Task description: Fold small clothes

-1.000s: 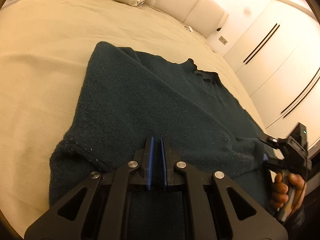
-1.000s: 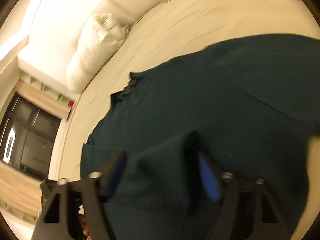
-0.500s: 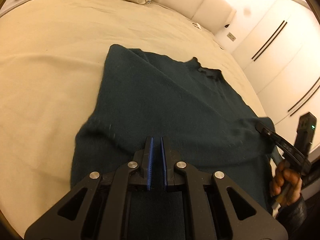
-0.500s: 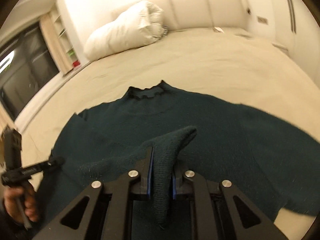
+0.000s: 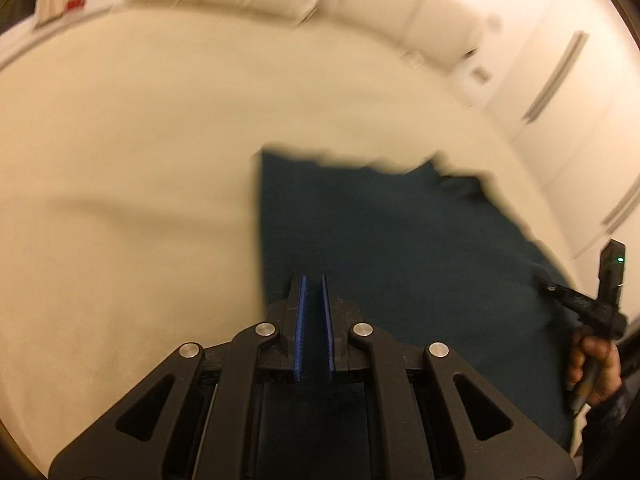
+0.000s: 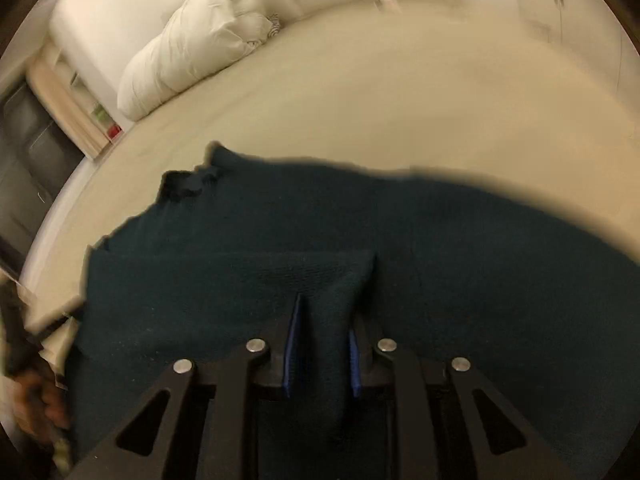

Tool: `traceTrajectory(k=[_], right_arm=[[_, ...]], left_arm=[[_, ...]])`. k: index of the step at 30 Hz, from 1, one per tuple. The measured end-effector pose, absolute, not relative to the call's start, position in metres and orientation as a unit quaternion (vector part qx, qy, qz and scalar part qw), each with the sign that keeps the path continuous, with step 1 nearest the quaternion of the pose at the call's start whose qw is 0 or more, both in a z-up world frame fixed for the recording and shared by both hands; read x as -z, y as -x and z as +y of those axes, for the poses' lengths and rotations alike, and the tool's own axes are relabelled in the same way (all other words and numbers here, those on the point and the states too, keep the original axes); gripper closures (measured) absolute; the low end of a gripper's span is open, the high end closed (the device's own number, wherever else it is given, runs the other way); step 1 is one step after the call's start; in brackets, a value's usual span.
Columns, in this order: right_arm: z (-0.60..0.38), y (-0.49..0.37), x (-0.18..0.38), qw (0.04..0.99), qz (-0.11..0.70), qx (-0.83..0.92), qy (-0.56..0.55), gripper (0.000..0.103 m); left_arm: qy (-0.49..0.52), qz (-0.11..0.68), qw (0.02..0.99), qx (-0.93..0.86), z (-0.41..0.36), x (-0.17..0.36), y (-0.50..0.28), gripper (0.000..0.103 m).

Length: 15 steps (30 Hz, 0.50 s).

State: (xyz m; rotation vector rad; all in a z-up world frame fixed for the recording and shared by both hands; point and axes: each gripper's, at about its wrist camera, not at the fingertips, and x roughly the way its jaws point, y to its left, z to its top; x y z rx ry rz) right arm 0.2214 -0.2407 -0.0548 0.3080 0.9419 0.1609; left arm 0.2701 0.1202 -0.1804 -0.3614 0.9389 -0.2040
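Dark teal knit, the sweater [image 6: 400,240] lies flat on the beige bed [image 6: 400,100], bare sheet beyond its far edges. The right gripper [image 6: 322,344], jaws just easing apart, holds a raised fold between its pads. The left gripper [image 5: 313,312] is pressed together on the hem; open sheet lies to its left.

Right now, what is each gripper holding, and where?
Right gripper: a fold at the near edge of the dark teal sweater, jaws just opening. Left gripper: shut, hold unclear.
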Motion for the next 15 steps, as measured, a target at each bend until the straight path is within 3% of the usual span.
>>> traceTrajectory(k=[1,3,4,9,15], right_arm=[[-0.245,-0.218,0.051,0.877,0.442,-0.090,-0.169,0.073],[-0.241,-0.215,0.045,0.871,0.445,-0.112,-0.175,0.039],[-0.236,-0.213,0.042,0.871,0.444,-0.121,-0.171,0.035],[-0.213,-0.219,0.039,0.862,0.469,-0.124,-0.146,0.035],[-0.201,-0.218,0.041,0.861,0.469,-0.117,-0.157,0.038]], left_arm=[[0.194,0.443,0.868,0.109,0.128,0.184,-0.269,0.096],[0.196,0.439,0.871,0.097,0.141,0.179,-0.264,0.096],[0.192,0.439,0.874,0.084,0.146,0.177,-0.264,0.096],[0.223,0.409,0.885,-0.005,0.192,0.152,-0.253,0.096],[0.091,0.408,0.903,0.100,0.092,0.116,-0.271,0.096]])
